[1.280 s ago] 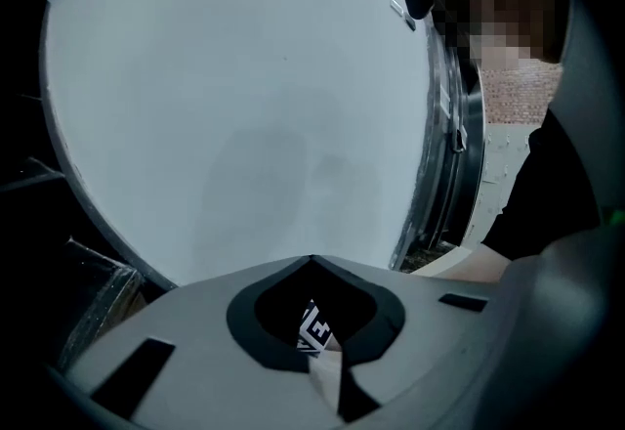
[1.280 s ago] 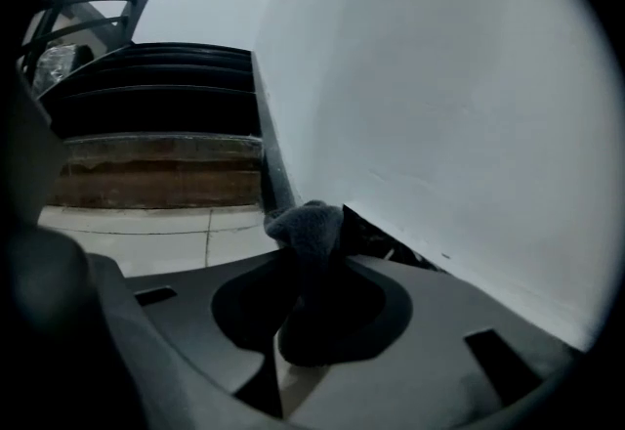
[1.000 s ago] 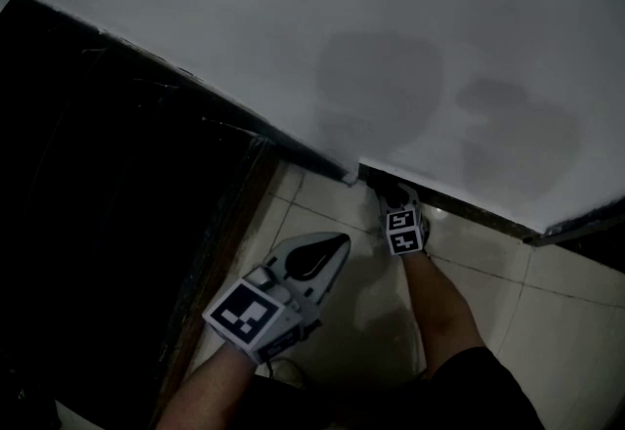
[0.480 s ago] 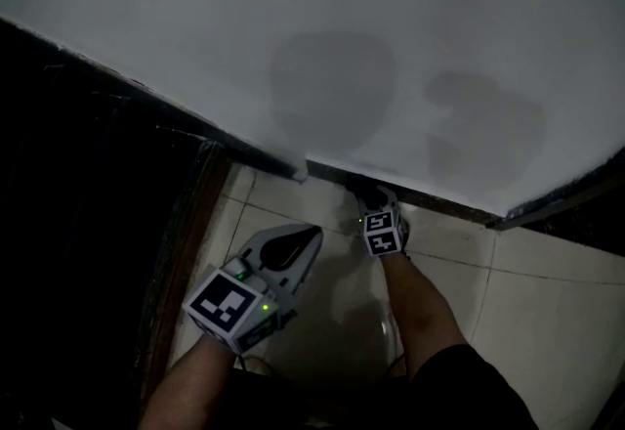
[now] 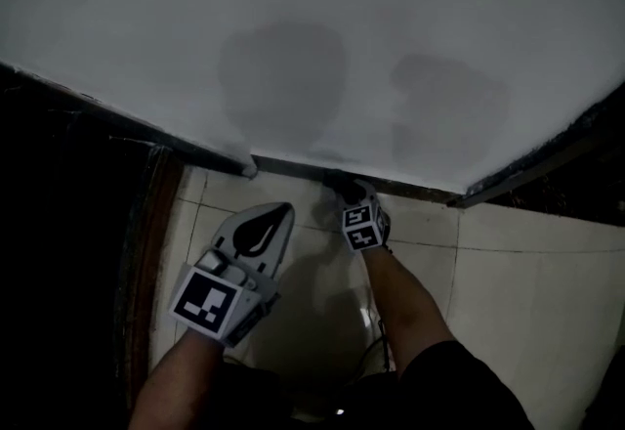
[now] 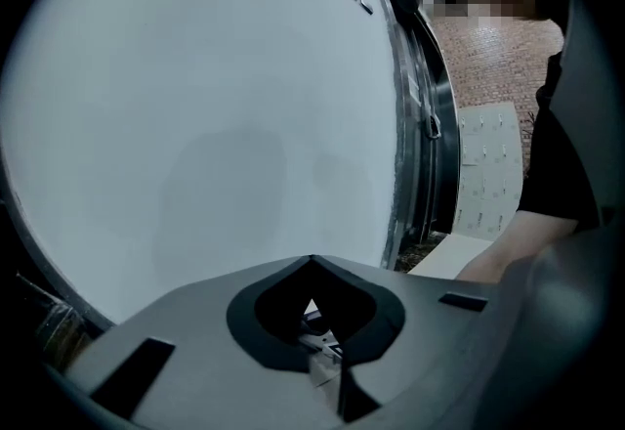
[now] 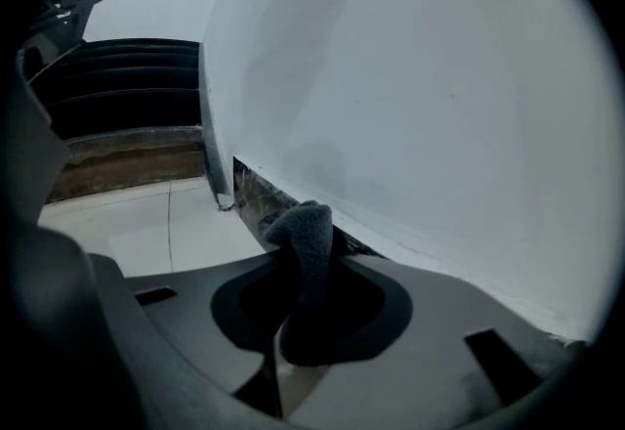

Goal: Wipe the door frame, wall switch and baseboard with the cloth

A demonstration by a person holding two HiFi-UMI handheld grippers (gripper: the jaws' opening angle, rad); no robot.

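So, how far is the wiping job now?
In hand: the right claw holds the grey cloth at the dark baseboard. The left claw is shut and empty. Nothing shows as already wiped. The wall switch is out of view, so what is left cannot be told.

L tongs (image 5: 277, 214) sit low at left on a bare L forearm (image 5: 174, 379), tips pointing fwd. In the left gripper view the L tongs (image 6: 312, 264) have jaws together w/ nothing btwn them. R tongs (image 5: 344, 192) reach further fwd, w/ the R forearm (image 5: 402, 293) stretched nearly straight and a dark sleeve (image 5: 459, 384) at the elbow. In the right gripper view the R tongs (image 7: 303, 260) are clamped on a dark cloth (image 7: 307, 223), which bulges past the tips.
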